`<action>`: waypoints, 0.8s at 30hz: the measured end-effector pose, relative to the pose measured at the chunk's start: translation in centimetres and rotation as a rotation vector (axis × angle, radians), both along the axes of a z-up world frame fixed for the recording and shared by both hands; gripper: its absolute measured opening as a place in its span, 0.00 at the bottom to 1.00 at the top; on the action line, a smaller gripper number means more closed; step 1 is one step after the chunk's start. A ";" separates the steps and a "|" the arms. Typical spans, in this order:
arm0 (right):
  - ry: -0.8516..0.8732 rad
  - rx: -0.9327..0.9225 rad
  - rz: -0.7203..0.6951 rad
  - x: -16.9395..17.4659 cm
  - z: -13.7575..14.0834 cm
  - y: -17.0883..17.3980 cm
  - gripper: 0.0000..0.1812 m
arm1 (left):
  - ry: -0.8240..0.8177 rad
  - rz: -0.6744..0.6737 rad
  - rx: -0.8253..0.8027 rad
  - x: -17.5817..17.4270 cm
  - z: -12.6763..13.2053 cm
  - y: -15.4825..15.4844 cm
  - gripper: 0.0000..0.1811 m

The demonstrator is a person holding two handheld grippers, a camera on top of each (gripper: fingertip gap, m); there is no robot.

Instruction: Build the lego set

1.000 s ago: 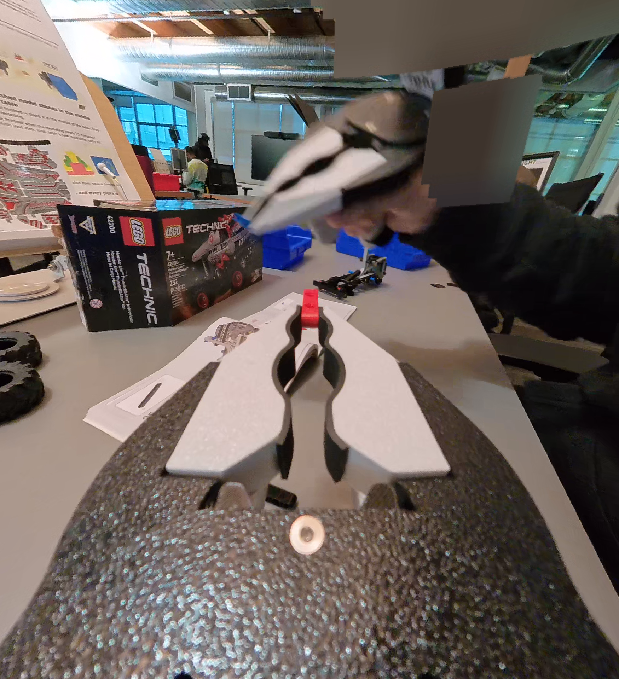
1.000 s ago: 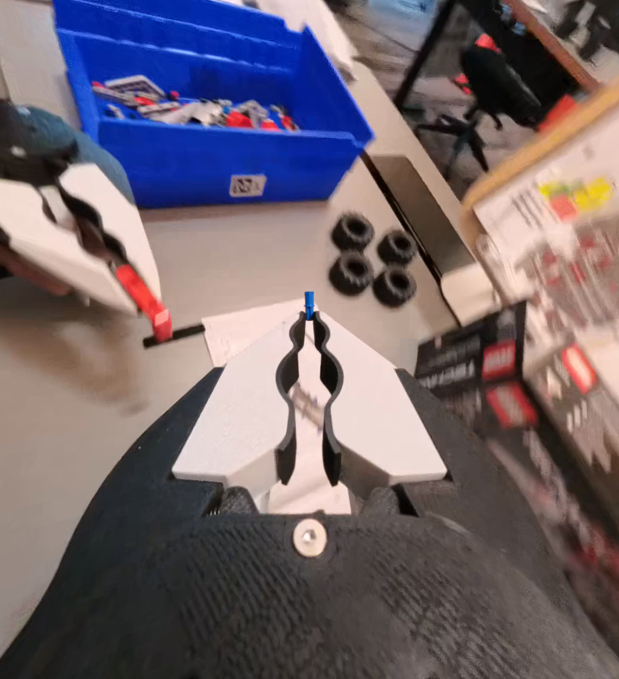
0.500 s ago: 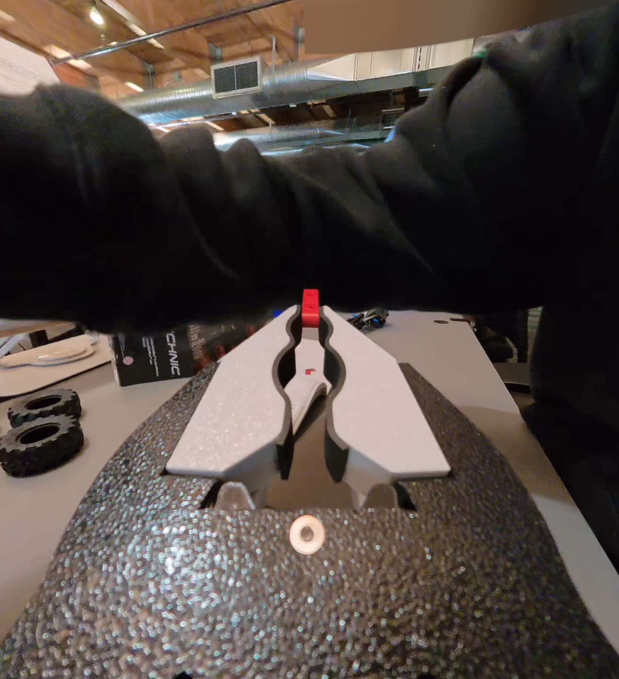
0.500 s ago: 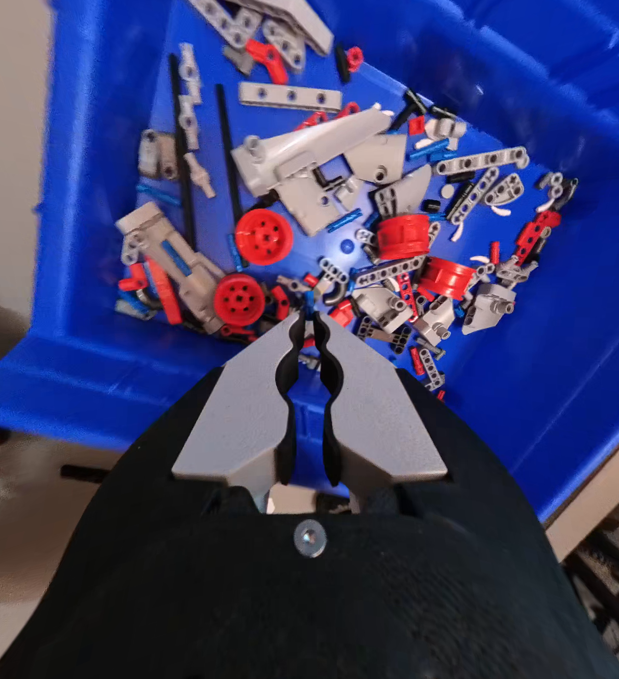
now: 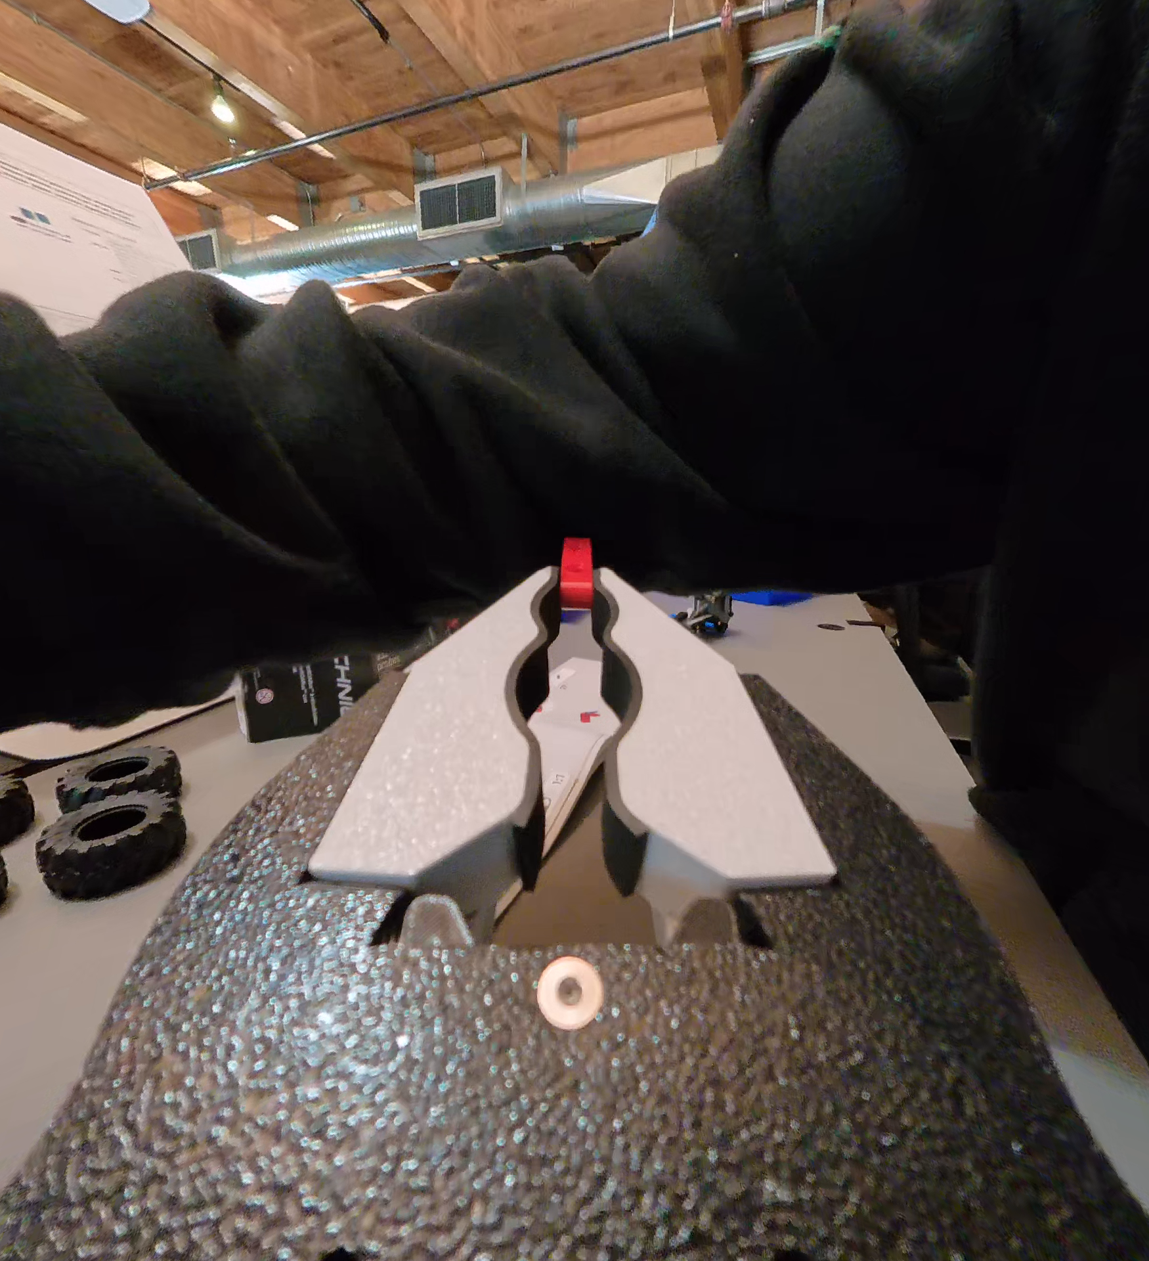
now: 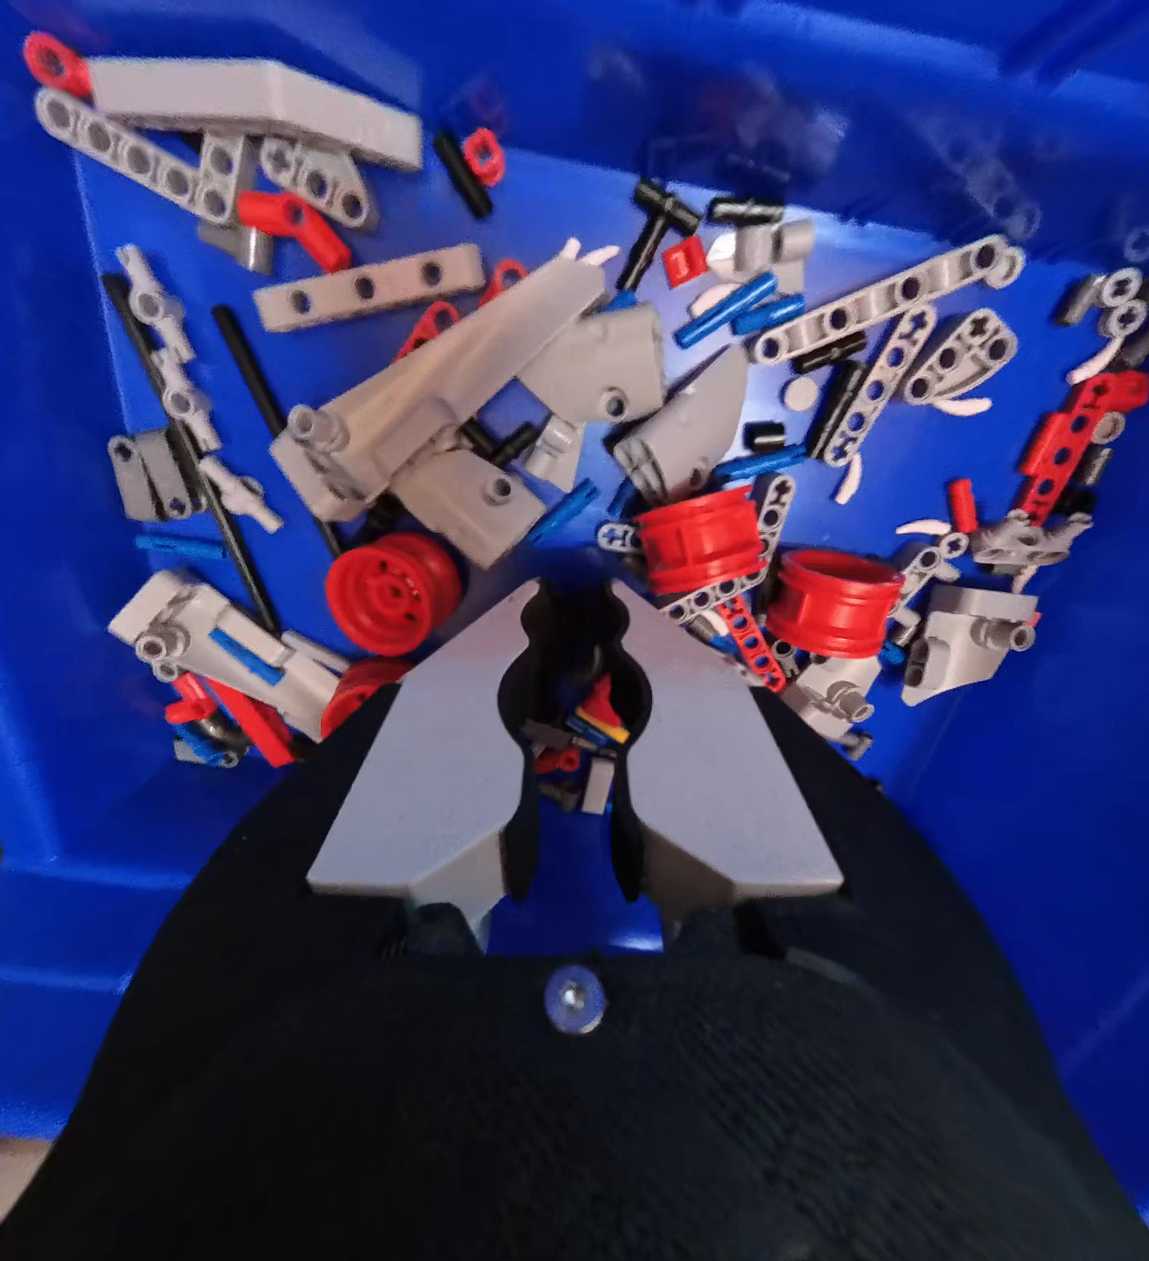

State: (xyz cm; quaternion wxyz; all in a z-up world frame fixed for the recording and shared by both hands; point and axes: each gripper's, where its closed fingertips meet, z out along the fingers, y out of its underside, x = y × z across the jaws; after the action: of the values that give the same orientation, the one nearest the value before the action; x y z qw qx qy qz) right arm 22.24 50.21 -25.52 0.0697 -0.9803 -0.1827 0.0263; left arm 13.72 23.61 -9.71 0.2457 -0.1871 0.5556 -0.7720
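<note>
My left gripper (image 5: 576,580) is shut on a small red lego piece (image 5: 576,570) and holds it above the grey table (image 5: 824,682). A black sleeve (image 5: 422,443) crosses just beyond its tips. My right gripper (image 6: 576,588) hangs over the blue bin (image 6: 12,341) of loose lego parts, its jaws a little apart with nothing between the tips. Red wheel hubs (image 6: 391,590) (image 6: 701,539) (image 6: 831,600) lie close to its tips on both sides. A large grey panel (image 6: 435,409) lies just beyond.
Several black tyres (image 5: 111,843) lie on the table at the left. The black lego box (image 5: 299,696) stands behind them. The instruction booklet (image 5: 572,716) lies under the left jaws. A part-built black model (image 5: 705,614) sits farther back. A poster board (image 5: 46,225) stands at far left.
My right gripper swung from the table over into the blue bin, moved lower and opened; the blue pin it held is gone from its tips. The sleeve now crosses the left view.
</note>
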 end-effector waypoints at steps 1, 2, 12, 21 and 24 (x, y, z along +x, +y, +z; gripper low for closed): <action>0.011 0.017 -0.009 -0.3 0.2 0.4 0.07 | -0.002 0.001 -0.007 0.0 0.1 0.1 0.03; 0.046 0.034 -0.019 -0.9 0.5 0.8 0.06 | -0.002 -0.001 -0.014 -0.1 0.2 0.2 0.03; 0.075 -0.041 -0.128 -1.1 -0.5 1.5 0.07 | -0.014 0.011 -0.025 -0.2 0.4 0.5 0.03; 0.056 -0.052 -0.094 -0.8 -0.6 1.6 0.02 | -0.022 0.018 -0.024 -0.3 0.5 0.6 0.03; 0.094 -0.018 -0.058 -1.3 0.7 1.6 0.02 | -0.021 0.029 -0.024 -0.2 0.5 0.8 0.03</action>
State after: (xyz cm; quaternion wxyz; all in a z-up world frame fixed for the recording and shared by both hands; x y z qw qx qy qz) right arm 20.97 51.86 -24.84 0.0700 -0.9835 -0.1506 0.0720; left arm 13.48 24.44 -9.25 0.2605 -0.1899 0.5408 -0.7769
